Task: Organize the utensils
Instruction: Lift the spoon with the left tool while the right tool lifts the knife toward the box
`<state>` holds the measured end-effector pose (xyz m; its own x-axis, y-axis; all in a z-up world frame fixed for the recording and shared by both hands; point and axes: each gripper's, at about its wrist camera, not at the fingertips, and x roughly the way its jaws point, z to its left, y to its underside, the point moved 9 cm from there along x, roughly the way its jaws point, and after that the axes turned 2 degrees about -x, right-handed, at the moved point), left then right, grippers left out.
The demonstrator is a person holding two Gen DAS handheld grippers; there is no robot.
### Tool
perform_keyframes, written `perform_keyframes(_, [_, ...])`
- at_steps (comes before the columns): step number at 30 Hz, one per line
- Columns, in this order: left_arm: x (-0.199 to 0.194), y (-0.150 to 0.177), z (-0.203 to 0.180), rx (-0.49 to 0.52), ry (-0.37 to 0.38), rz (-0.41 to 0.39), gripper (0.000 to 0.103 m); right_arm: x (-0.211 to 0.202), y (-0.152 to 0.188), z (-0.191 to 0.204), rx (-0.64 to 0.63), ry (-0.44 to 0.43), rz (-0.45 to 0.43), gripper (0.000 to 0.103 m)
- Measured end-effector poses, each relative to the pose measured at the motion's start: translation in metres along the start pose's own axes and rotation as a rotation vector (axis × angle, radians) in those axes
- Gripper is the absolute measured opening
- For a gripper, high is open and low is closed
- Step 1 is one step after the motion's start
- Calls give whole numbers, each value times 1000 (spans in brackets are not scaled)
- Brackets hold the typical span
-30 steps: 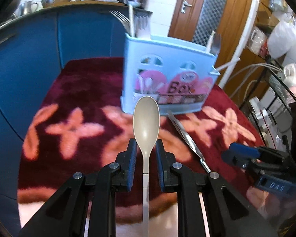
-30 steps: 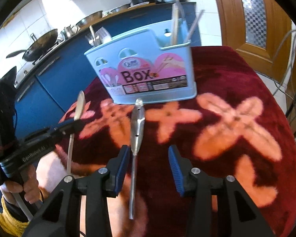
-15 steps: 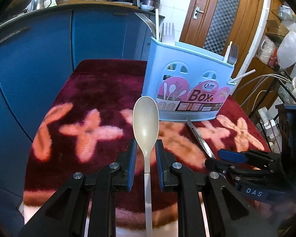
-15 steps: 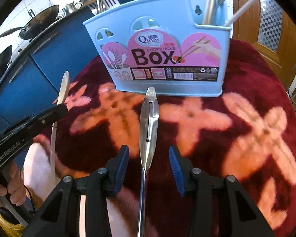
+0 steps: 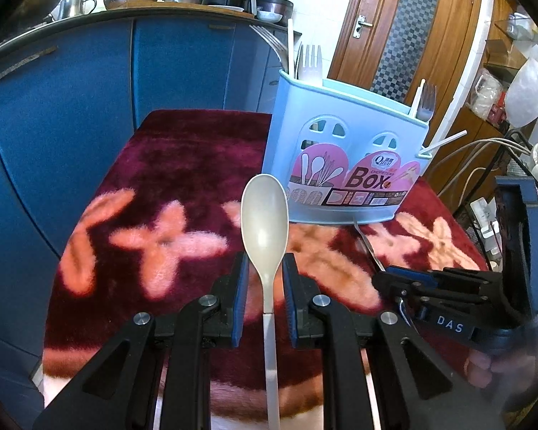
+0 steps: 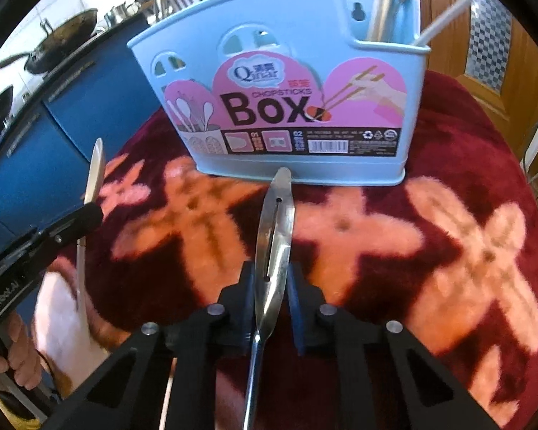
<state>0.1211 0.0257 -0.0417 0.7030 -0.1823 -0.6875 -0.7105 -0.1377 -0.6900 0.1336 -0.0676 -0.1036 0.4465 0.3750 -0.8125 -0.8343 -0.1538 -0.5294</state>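
My left gripper [image 5: 264, 276] is shut on the neck of a beige plastic spoon [image 5: 264, 216], bowl pointing forward, held above the red floral cloth. My right gripper [image 6: 270, 279] is shut on a steel peeler [image 6: 274, 229] whose tip nearly touches the base of the light blue utensil box [image 6: 287, 107]. The box [image 5: 348, 165] stands upright on the cloth and holds forks and white utensils in its end compartments. The right gripper shows in the left wrist view [image 5: 405, 281], and the left gripper with the spoon in the right wrist view [image 6: 86, 215].
The red floral cloth [image 5: 161, 193] covers a small table. Blue kitchen cabinets [image 5: 71, 107] stand close behind and to the left, with pots on the counter. A wooden door [image 5: 405, 28] and cluttered shelves with cables lie to the right.
The right gripper has closed from open onto the peeler and moved closer to the box. The left gripper has kept hold of the spoon, and its view has swung so the box sits further right.
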Motion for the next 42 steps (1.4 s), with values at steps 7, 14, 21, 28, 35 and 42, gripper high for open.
perform_keyframes(7, [-13, -7, -8, 1, 32, -43, 17, -33, 2, -2, 47, -76, -95, 18])
perform_keyframes(14, [-32, -22, -15, -20, 90, -120, 16, -81, -8, 6, 29, -118, -265, 18])
perform_keyframes(21, [-46, -40, -29, -19, 152, -175, 0, -116, -31, 12, 16, -117, -420, 18])
perform_keyframes(28, [-48, -55, -38, 3, 172, -191, 0, -131, -44, 8, 25, -109, -480, 18])
perform_keyframes(35, [-39, -53, -27, -9, 137, -147, 0, -137, -46, 0, 41, -97, -500, 18])
perform_keyframes(42, [-20, -58, 2, -29, 71, -90, 7, -138, -48, -6, 59, -97, -514, 18])
